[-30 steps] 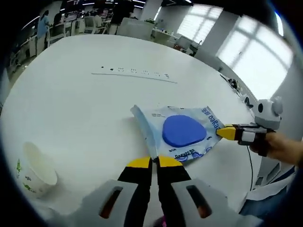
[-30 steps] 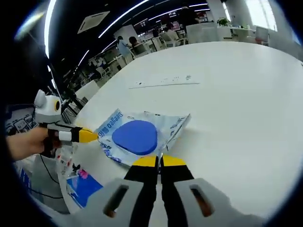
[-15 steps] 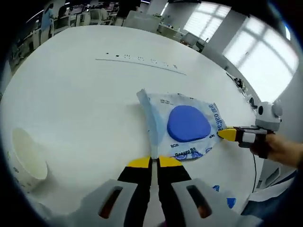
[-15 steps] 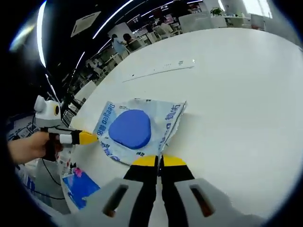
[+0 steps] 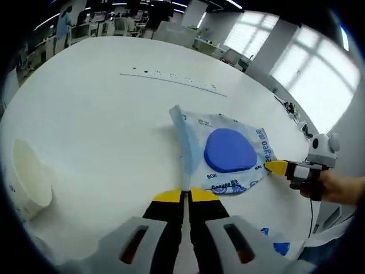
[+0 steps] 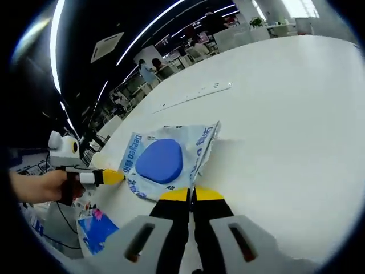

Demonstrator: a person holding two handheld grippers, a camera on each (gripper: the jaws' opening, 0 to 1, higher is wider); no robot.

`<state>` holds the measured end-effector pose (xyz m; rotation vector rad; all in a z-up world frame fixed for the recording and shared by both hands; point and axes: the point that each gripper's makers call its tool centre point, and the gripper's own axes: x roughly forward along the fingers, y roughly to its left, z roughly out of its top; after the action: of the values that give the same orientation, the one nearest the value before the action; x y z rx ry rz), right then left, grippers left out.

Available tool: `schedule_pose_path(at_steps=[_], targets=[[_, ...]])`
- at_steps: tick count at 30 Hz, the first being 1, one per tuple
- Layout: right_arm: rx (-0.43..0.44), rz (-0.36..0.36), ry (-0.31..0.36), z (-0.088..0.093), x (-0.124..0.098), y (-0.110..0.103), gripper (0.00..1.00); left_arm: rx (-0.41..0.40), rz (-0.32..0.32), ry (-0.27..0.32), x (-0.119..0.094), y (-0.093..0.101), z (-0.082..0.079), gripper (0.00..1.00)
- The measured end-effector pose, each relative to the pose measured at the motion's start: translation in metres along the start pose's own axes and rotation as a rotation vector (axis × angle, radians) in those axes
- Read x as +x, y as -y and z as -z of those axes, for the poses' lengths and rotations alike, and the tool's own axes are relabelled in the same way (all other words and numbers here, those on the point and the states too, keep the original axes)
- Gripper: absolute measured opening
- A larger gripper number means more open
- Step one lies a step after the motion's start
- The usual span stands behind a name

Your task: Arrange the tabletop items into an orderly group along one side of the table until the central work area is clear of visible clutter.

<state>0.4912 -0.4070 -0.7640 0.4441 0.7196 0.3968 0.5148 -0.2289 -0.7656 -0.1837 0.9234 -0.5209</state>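
At the yellow tips: left gripper [image 5: 183,197] fingers closed flat on the near edge of the pouch [image 5: 222,154]; right gripper [image 6: 191,195] fingers closed on the edge next to it, at the far end of the pouch from the left-held corner.
Cross-check: right gripper at the right-hand corner of the pouch in the left gripper view, tip touching the film; left gripper [image 6: 108,176] at the left-hand corner in the right gripper view, carried by a hand [image 6: 40,185].
Pouch: clear printed film with a blue pad [image 5: 229,150] inside, stretched between the two grips, lying low over the white worktop [image 5: 97,114]; contact with the surface not determinable.
Location: near one edge of the worktop, beside a blue packet [image 6: 97,227] at that edge.
Change over the last second: pouch nearer the worktop edge than before, both grips unchanged, paper cup [image 5: 28,182] further to the margin of the left gripper view.
Meaning for the task: transfer toward the side group judged nearly complete; release still pending.
Remaining clutter: paper cup on its side, well apart from the pouch, not yet grouped.
Fixed feature: socket strip [image 5: 171,83] recessed across the middle, not to be moved.
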Motion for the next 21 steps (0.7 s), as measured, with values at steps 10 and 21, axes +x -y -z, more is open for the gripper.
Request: schedule_pose_path(at_steps=[10, 21], targets=[[0.03, -0.001, -0.021, -0.008, 0.001, -0.004, 0.11, -0.028, -0.056, 0.021, -0.005, -0.003, -0.003, 0.04], [-0.179, -0.007, 0.033, -0.026, -0.017, -0.039, 0.81, 0.053, -0.031, 0.241, -0.052, 0.012, -0.048, 0.63]])
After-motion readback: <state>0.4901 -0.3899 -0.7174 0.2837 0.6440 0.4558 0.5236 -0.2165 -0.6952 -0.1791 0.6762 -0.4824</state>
